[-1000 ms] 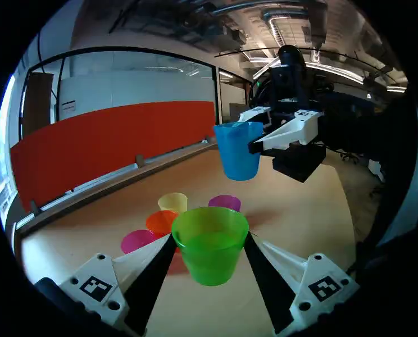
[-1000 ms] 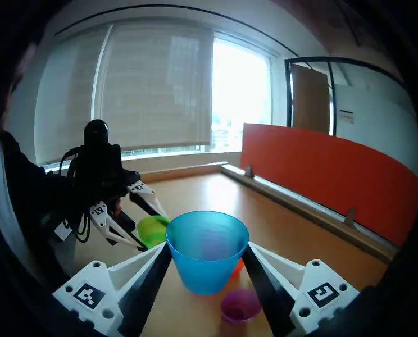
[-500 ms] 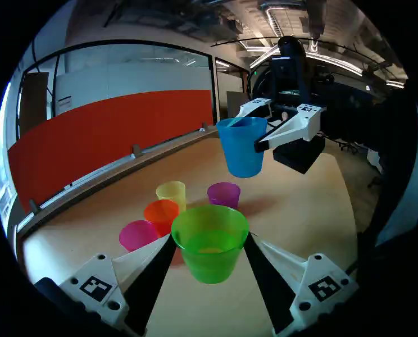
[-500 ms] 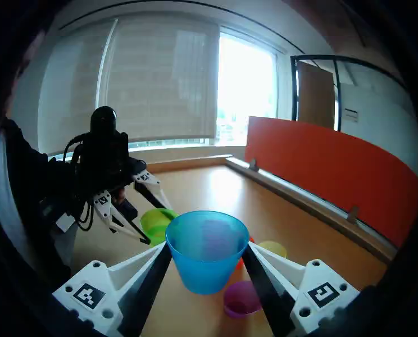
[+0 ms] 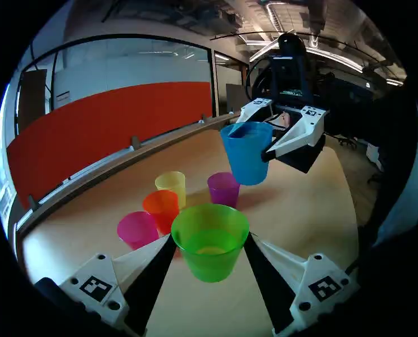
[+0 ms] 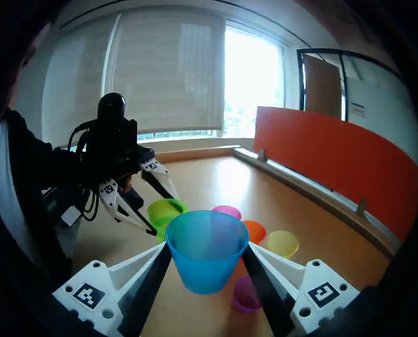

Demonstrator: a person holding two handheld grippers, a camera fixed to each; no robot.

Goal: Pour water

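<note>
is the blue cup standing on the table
No, the blue cup hangs in the air, gripped between the fingers of the right gripper, well clear of the wooden table.

Blue cup [image 5: 247, 153], in the right gripper's [image 5: 253, 140] jaws: lower than a second ago, leaning slightly, now just above the purple cup [image 5: 223, 189].

Yellow cup [image 5: 171, 185], orange cup [image 5: 162, 208], pink cup [image 5: 137, 228]: earlier crowded behind the green cup [image 5: 210, 241] in the left gripper's [image 5: 209, 238] jaws, now standing almost clear beyond them. In the right gripper view they are newly visible past the blue cup's rim.
</note>
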